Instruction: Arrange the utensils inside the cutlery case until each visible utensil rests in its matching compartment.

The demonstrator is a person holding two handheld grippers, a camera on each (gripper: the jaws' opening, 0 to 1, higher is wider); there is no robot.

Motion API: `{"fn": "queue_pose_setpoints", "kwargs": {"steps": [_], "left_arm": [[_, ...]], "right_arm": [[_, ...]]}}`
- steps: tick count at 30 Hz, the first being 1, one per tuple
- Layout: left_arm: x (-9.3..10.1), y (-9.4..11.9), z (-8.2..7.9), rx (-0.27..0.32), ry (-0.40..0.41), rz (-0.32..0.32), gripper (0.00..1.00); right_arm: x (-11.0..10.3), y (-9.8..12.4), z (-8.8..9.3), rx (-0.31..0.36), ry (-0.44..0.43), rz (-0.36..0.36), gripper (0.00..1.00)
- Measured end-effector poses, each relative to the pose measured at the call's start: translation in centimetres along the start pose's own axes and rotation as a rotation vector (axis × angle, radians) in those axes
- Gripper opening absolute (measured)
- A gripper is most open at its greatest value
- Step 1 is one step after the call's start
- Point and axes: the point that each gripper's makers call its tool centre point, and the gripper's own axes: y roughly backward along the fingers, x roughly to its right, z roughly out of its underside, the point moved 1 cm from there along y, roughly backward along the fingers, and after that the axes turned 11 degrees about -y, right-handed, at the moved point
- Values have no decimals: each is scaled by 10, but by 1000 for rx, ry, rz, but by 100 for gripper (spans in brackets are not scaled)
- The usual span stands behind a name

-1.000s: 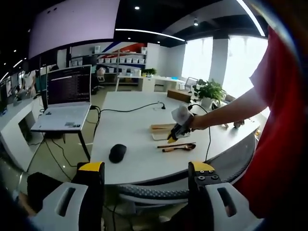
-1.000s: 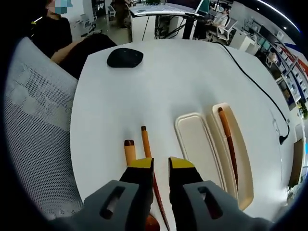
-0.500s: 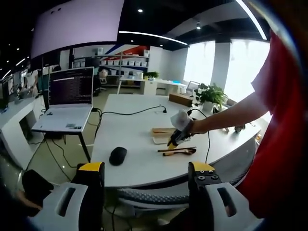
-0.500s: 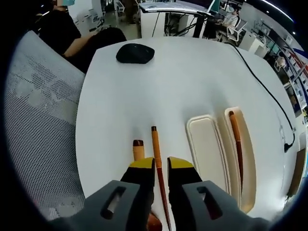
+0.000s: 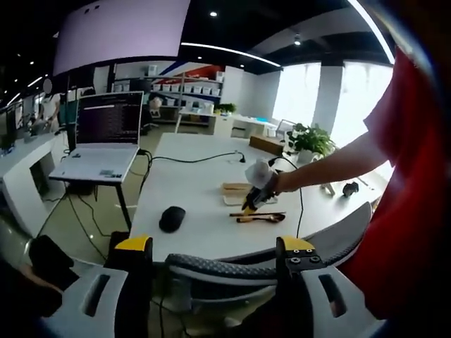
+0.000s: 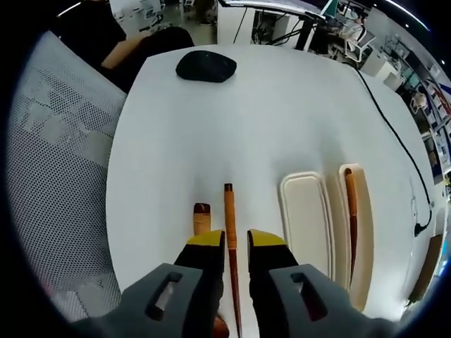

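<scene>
In the right gripper view a thin brown stick [image 6: 228, 211] lies on the white table [image 6: 232, 120] and runs back into the narrow gap of my right gripper [image 6: 237, 239]. The jaws stand slightly apart around it; it is against the left one, with a sliver of space to the right. A wooden spoon handle [image 6: 201, 217] lies just left of it. The cream cutlery case [image 6: 306, 218] is to the right, with another brown stick [image 6: 351, 211] in its narrow compartment. My left gripper [image 5: 215, 246] is open and holds nothing, well back from the table.
A black mouse [image 6: 205, 66] sits further along the table. A grey mesh chair back [image 5: 261, 271] stands between my left gripper and the table edge. An open laptop [image 5: 106, 134] is on a side stand at the left. A black cable [image 6: 394, 134] crosses the table.
My right gripper has shifted so the stick, earlier angled under its left jaw, now runs straight into the gap. The left view has drawn back; the chair back now rises before it.
</scene>
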Motion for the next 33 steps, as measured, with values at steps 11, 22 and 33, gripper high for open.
{"fn": "queue_pose_setpoints", "kwargs": {"steps": [11,22,33], "left_arm": [[-6,4,-3,-11,-12,-22,73],[-13,2,-4,-26,-17,-40,73],[-8,-4,-10,-14,-45,-30,72]], "right_arm": [[0,0,0,-58,-5,-20,7],[-5,1,1,-185,-16,21,8],[-5,-2,2,-223,-92,30,2]]}}
